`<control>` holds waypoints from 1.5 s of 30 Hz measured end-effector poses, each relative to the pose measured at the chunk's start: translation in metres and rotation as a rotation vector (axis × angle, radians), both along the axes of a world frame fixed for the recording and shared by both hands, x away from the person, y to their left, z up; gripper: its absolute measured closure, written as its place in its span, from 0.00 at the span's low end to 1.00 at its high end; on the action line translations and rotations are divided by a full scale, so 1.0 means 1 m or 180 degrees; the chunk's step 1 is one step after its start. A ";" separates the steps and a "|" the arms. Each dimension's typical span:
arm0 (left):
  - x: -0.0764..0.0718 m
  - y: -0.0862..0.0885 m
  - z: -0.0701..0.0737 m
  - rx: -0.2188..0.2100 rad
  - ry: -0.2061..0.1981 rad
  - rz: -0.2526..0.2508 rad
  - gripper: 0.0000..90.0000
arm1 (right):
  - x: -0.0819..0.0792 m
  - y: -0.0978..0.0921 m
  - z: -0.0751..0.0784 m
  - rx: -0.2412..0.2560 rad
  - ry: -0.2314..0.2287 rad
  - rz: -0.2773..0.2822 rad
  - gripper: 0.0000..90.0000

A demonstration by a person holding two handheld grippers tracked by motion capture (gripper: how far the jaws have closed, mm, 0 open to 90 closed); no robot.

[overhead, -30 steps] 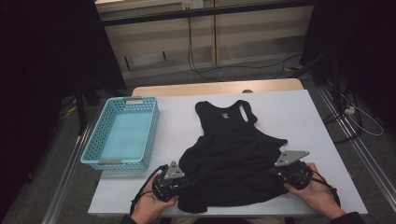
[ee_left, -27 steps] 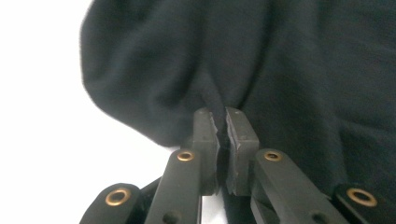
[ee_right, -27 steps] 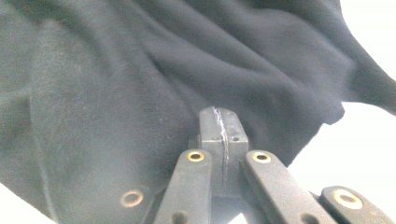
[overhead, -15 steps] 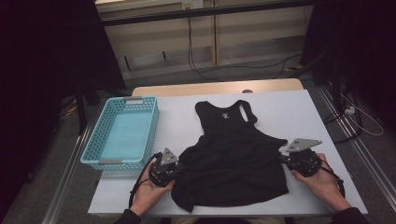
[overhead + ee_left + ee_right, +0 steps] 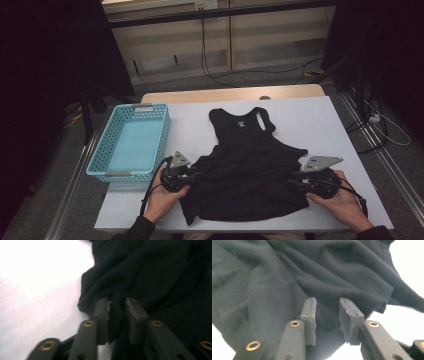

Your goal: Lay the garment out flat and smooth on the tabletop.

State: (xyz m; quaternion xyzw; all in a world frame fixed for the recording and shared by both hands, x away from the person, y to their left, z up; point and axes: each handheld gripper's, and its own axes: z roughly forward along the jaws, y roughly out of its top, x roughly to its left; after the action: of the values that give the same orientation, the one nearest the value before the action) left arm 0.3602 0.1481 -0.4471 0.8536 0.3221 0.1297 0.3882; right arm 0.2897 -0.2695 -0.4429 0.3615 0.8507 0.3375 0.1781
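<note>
The left gripper [image 5: 192, 175] sits at the lower left of the high view, against the left edge of a black top [image 5: 247, 167]. In the left gripper view its jaws stand a little apart with a fold of the cloth between them; whether they pinch that fold cannot be told. The right gripper [image 5: 295, 182], at the lower right of the high view, meets the top's right edge. In the right gripper view its jaws are clearly parted, with cloth lying behind the gap and nothing clamped.

The top is a sleeveless piece of soft, matt knit, spread at the centre of the frame on the white tabletop [image 5: 310, 122]. Its neck and straps point toward the upper part of the frame and its wider hem toward the bottom. A small pale mark shows below the neckline, too small to read. The cloth bunches into rounded creases near both grippers.

A turquoise plastic basket [image 5: 102, 150], rectangular with perforated walls, stands at the left of the frame, just beside the left gripper.

Each gripper carries a grey three-cornered plate. The person's forearms are cut off by the bottom edge, and the surroundings are dim.
</note>
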 end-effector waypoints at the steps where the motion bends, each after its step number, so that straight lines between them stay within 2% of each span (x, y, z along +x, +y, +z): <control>1: -0.002 0.001 0.000 -0.0010 -0.0004 -0.0001 0.71 | -0.002 -0.002 -0.001 0.0009 0.0019 -0.0022 0.68; 6: -0.008 0.004 0.000 0.0029 -0.0024 0.0029 0.58 | -0.009 -0.008 -0.007 -0.0074 0.0100 -0.0143 0.60; 9: -0.011 0.004 0.001 0.0019 -0.0047 0.0022 0.55 | -0.006 -0.011 -0.013 -0.0082 0.0248 -0.0191 0.60; 11: -0.012 0.004 0.002 0.0026 -0.0061 0.0004 0.54 | -0.004 -0.011 -0.013 -0.0021 0.0281 -0.0157 0.67; 14: -0.014 0.005 0.003 -0.0015 -0.0080 -0.0004 0.53 | -0.004 -0.007 -0.013 -0.0003 0.0303 -0.0075 0.94; 15: -0.015 0.005 0.004 -0.0016 -0.0080 0.0001 0.53 | -0.003 -0.006 -0.012 -0.0039 0.0289 -0.0110 0.98; 18: -0.015 0.007 0.005 -0.0047 -0.0094 0.0022 0.52 | -0.002 -0.007 -0.011 -0.0060 0.0290 -0.0152 0.99; 20: -0.016 0.008 0.005 -0.0062 -0.0088 0.0029 0.50 | 0.000 -0.010 -0.010 -0.0157 0.0222 -0.0237 0.99; 26: -0.018 0.007 0.006 -0.0066 -0.0117 0.0004 0.48 | 0.010 -0.025 -0.008 -0.0220 0.0097 -0.0449 0.99; 29: -0.019 0.008 0.008 -0.0108 -0.0146 0.0011 0.47 | 0.013 -0.029 -0.007 -0.0318 0.0013 -0.0538 0.99; 33: -0.025 0.009 0.012 -0.0172 -0.0140 -0.0011 0.46 | 0.017 -0.031 -0.009 -0.0307 0.0032 -0.0577 0.99; 36: -0.038 0.008 0.018 -0.0230 -0.0121 -0.0149 0.52 | 0.014 -0.031 -0.008 -0.0202 0.0008 -0.0516 0.95; 37: -0.042 0.008 0.019 -0.0226 -0.0131 -0.0168 0.53 | 0.011 -0.030 -0.005 -0.0161 -0.0029 -0.0513 0.90; 40: -0.057 0.007 0.021 -0.0240 -0.0089 -0.0299 0.58 | 0.005 -0.029 0.001 -0.0054 -0.0124 -0.0470 0.86; 41: -0.060 0.006 0.021 -0.0238 -0.0067 -0.0358 0.61 | 0.002 -0.028 0.003 -0.0005 -0.0166 -0.0453 0.83; 42: -0.065 0.005 0.021 -0.0218 -0.0020 -0.0507 0.68 | 0.000 -0.027 0.004 0.0023 -0.0175 -0.0449 0.80; 43: -0.068 0.003 0.020 -0.0237 0.0011 -0.0578 0.77 | -0.003 -0.025 0.006 0.0049 -0.0209 -0.0440 0.78; 45: -0.072 -0.002 0.018 -0.0164 0.0033 -0.0683 0.82 | -0.007 -0.021 0.009 0.0143 -0.0235 -0.0364 0.77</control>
State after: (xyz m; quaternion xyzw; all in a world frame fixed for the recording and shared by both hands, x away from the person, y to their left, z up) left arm 0.2877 0.1461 -0.4290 0.8736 0.2341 0.0747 0.4201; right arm 0.2830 -0.2909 -0.4338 0.4007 0.8137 0.3590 0.2202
